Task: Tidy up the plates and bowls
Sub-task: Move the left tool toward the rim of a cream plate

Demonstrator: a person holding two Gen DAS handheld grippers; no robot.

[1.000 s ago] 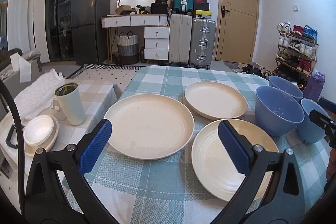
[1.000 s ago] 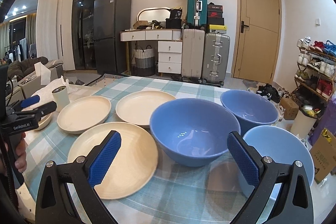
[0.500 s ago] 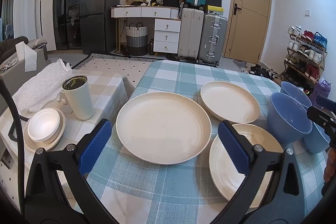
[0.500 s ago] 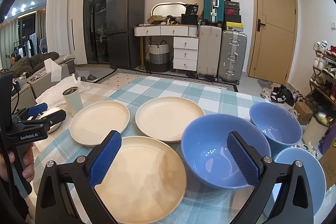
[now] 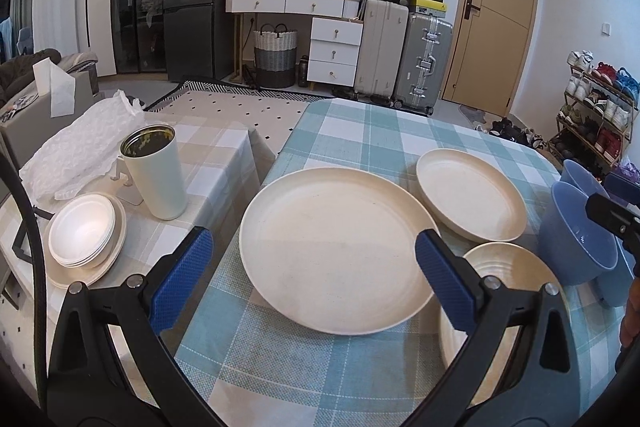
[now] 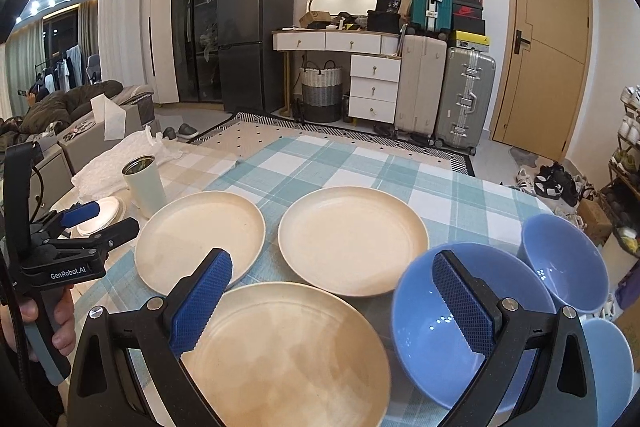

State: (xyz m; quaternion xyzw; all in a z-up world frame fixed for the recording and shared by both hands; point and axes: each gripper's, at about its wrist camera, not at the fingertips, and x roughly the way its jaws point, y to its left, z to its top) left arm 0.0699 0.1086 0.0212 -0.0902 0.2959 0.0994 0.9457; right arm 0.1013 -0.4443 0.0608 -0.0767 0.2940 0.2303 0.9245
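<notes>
Three cream plates lie on the teal checked tablecloth (image 5: 384,135). The left plate (image 5: 336,247) (image 6: 200,235) sits just ahead of my open, empty left gripper (image 5: 311,239). Beyond it to the right is the far plate (image 5: 470,199) (image 6: 352,239). The near ringed plate (image 6: 288,351) (image 5: 496,267) lies under my right gripper (image 6: 332,259), which is open and holds nothing. Right of it stands a big blue bowl (image 6: 460,327) (image 5: 576,239), a second blue bowl (image 6: 564,263) behind it, and a paler bowl (image 6: 612,367) at the near right. A hand holds the left gripper (image 6: 80,227) at the table's left edge.
A lower side table (image 5: 224,147) on the left carries a white tumbler (image 5: 154,175), a stack of small white dishes (image 5: 84,231) and bubble wrap (image 5: 80,147). Suitcases (image 5: 404,55), drawers, a door and a shoe rack (image 5: 596,99) stand beyond the table.
Both grippers have drawn back and swung left. The left plate now sits centred before the left gripper. The right gripper now frames the ringed plate instead of the big blue bowl.
</notes>
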